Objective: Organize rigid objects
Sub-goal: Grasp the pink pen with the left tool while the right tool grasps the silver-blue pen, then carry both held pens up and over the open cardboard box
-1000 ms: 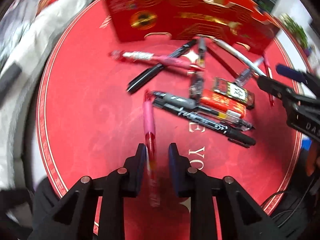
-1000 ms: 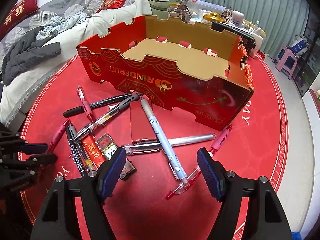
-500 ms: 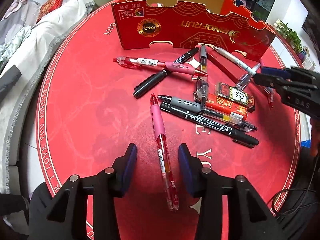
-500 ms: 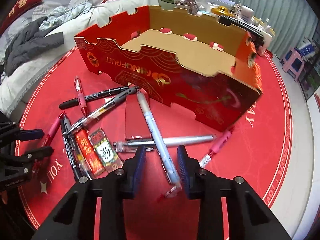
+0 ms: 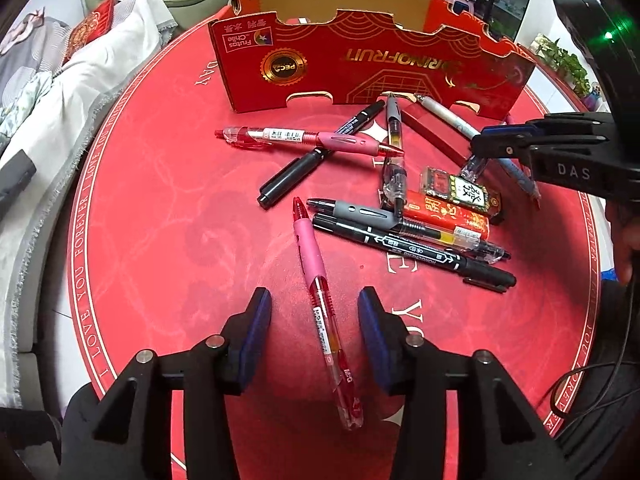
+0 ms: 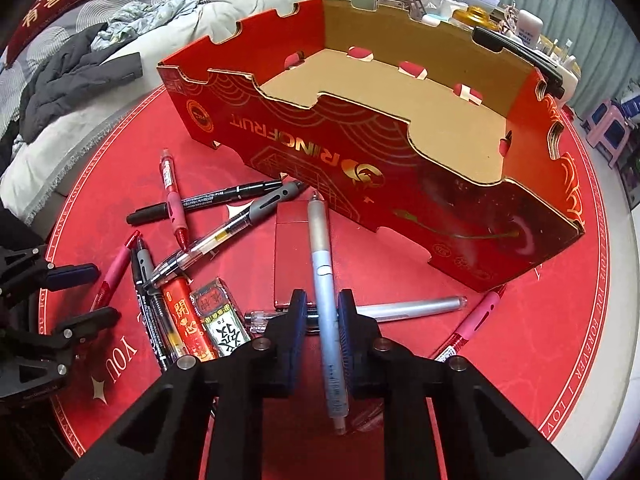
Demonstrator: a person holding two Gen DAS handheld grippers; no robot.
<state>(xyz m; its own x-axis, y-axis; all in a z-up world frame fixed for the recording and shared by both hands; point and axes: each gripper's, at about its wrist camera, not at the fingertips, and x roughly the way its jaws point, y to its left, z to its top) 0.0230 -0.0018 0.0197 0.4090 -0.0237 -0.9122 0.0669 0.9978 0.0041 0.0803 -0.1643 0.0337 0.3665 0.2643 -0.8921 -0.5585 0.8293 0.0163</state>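
Observation:
Several pens lie scattered on a round red table mat (image 5: 160, 240) in front of an open red cardboard box (image 6: 400, 128). My left gripper (image 5: 314, 320) is open, its jaws on either side of a pink pen (image 5: 320, 300) that lies flat on the mat. My right gripper (image 6: 323, 316) is shut on a silver-blue pen (image 6: 322, 264), which points toward the box. In the left wrist view the right gripper (image 5: 504, 144) shows at the right, over the pens.
Black markers (image 5: 412, 248), a grey-grip gel pen (image 5: 360, 214), another pink pen (image 5: 320, 140), two small printed packets (image 6: 200, 316) and a flat red case (image 6: 290, 256) crowd the mat's middle. A bed with clothes (image 6: 60, 80) lies left; cluttered shelves stand behind the box.
My left gripper let go of the pink pen, opened and drew back. My right gripper moved in and shut on the silver-blue pen.

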